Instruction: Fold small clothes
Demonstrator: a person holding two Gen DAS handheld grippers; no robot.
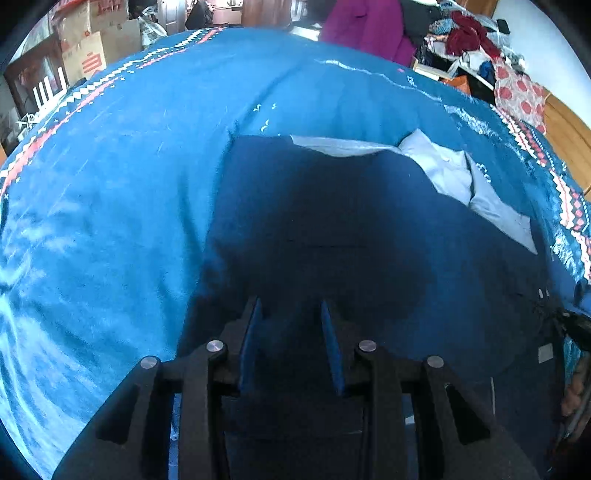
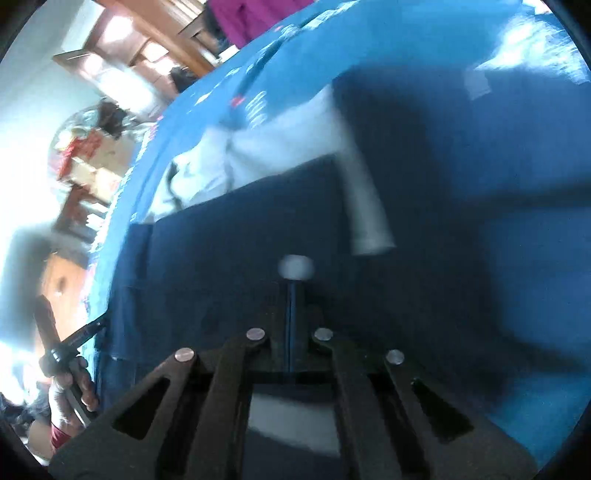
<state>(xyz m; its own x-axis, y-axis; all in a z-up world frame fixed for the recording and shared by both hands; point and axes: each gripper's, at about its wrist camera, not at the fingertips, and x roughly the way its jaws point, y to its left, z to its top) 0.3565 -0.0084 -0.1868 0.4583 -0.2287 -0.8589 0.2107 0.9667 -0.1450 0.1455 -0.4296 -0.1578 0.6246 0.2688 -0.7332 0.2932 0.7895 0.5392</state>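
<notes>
A dark navy garment (image 1: pixel 332 240) with a pale blue-white inner side (image 1: pixel 450 170) lies spread on a bright blue blanket (image 1: pixel 110 203). My left gripper (image 1: pixel 290 310) hovers low over the garment's near part. Its blue pads (image 1: pixel 253 332) stand apart, with only flat fabric showing in the gap. In the blurred right wrist view the navy garment (image 2: pixel 240 258) has a pale strip (image 2: pixel 365 206) lying across it. My right gripper (image 2: pixel 293 286) is shut, and a small white bit of the garment (image 2: pixel 295 267) bulges at its tips.
The blanket has a red and white patterned border (image 1: pixel 569 206). Beyond it are a heap of clothes (image 1: pixel 476 40), cardboard boxes (image 1: pixel 92 48) and a magenta garment (image 1: pixel 369 26). A person's hand (image 2: pixel 74 387) on a dark handle shows at the left edge of the right wrist view.
</notes>
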